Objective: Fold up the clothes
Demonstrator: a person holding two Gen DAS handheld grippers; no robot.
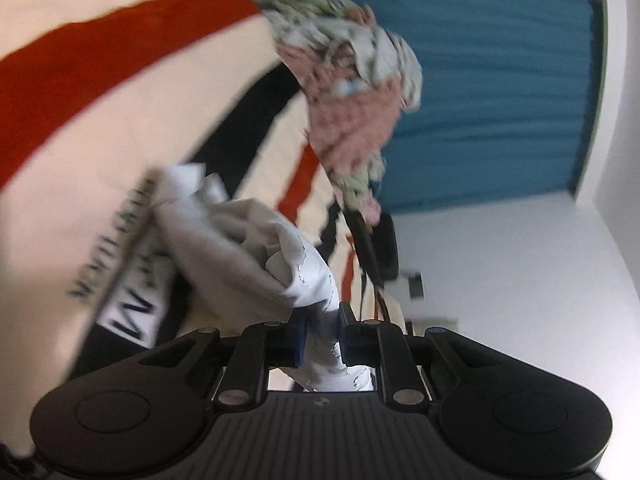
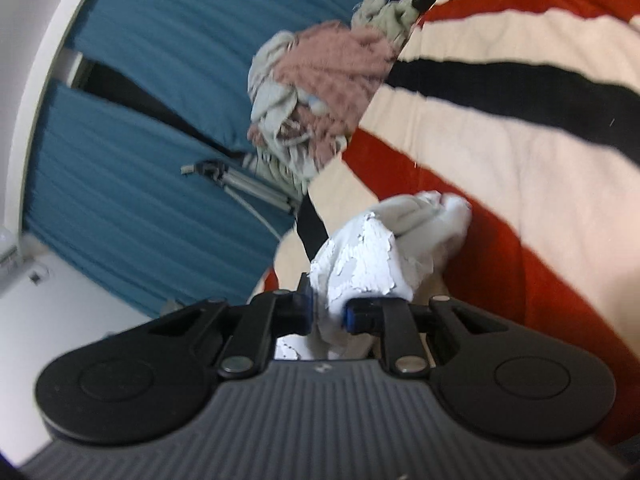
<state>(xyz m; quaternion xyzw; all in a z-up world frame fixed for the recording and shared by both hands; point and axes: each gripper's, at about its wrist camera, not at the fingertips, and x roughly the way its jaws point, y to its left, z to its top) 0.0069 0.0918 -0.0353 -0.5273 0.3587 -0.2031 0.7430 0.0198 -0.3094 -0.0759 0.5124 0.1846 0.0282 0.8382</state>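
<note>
From my left wrist view, the only lettering I can find sits in the lower left of the frame. A row of dark capital letters runs along the cream part of the striped blanket (image 1: 120, 128), but blur keeps me from reading a single word. Just below it, at the lower left, a black label (image 1: 136, 316) carries large white strokes; I make out something like a "V" or "N", upside down, and cannot read more. In my right wrist view I find no readable text. A small pale emblem (image 2: 321, 369) sits on the ribbed housing at lower centre, too small to tell.
</note>
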